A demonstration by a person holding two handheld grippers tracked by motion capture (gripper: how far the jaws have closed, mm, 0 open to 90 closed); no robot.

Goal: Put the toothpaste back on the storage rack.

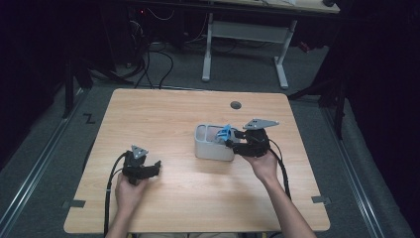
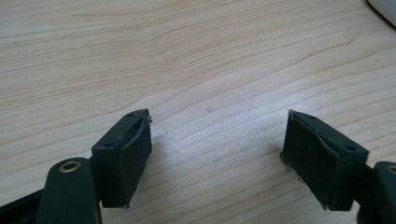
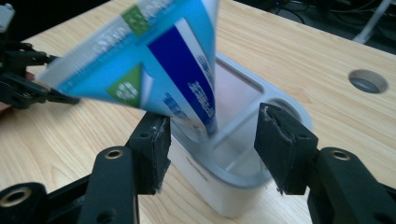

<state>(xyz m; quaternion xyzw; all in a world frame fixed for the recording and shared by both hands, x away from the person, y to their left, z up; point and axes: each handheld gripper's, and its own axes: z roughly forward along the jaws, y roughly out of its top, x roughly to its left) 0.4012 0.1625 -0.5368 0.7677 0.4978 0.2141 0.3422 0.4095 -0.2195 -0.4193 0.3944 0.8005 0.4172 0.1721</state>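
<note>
A grey two-compartment container (image 1: 213,151) stands near the middle of the wooden table (image 1: 163,109). A blue and white tube (image 1: 225,133) leans in its right compartment, its lower end inside the rim. In the right gripper view the tube (image 3: 154,56) is blurred and tilted, resting against the left jaw, over the container (image 3: 233,196). My right gripper (image 1: 232,141) (image 3: 212,140) is open at the container's right end, jaws wide on either side of the tube. My left gripper (image 1: 156,166) (image 2: 217,149) is open just above bare table at the front left, holding nothing.
A round cable hole (image 1: 236,105) (image 3: 368,80) sits in the table behind the container. The left gripper (image 3: 23,79) appears far off in the right gripper view. A white desk frame (image 1: 245,34) and cables lie on the floor beyond the table.
</note>
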